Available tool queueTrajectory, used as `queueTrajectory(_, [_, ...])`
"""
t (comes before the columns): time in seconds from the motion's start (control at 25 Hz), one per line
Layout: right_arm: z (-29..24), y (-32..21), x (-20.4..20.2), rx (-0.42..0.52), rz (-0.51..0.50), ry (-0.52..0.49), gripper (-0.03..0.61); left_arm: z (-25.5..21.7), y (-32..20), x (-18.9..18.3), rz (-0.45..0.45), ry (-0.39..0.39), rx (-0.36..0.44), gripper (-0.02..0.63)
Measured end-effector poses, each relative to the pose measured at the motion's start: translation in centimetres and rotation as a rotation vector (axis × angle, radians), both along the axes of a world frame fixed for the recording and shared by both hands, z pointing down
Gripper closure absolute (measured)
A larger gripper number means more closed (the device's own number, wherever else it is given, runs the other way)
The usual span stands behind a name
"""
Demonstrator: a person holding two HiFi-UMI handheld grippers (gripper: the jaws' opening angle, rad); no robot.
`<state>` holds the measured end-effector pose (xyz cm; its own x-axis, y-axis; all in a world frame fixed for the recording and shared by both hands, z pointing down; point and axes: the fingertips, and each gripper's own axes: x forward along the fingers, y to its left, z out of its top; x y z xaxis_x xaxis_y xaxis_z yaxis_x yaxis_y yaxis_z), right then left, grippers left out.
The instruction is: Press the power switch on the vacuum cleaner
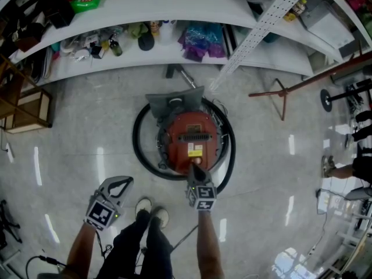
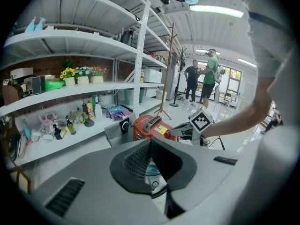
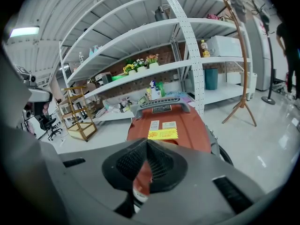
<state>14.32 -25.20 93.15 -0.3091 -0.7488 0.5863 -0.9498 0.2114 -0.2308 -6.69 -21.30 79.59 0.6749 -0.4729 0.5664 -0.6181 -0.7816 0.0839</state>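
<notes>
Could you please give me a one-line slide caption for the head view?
Right gripper, shut, tip over the red vacuum cleaner; left gripper, shut, hangs aside.

Glossy grey floor (image 1: 87, 138): red vacuum cleaner (image 1: 192, 135) dead centre, black hose (image 1: 139, 150) ringing it, wooden rack (image 1: 26, 106) at 9 o'clock, coat stand (image 1: 282, 95) at 2, shelving (image 1: 174, 54) at 12.

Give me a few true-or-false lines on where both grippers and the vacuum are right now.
1. The right gripper is at the near end of the red vacuum cleaner. True.
2. The left gripper is on the vacuum cleaner too. False: it is held off to the side, above the floor.
3. A black hose rings the vacuum cleaner. True.
4. The right gripper's jaws are wide apart. False: they are together.
</notes>
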Motion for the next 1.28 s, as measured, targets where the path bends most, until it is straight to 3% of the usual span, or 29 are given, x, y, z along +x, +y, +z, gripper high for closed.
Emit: queueTrajectory(1.28, [-0.2,-0.8,-0.7,-0.008,-0.022,0.018,0.566,0.8,0.2,0.6,-0.008,0.022,-0.027,0.621])
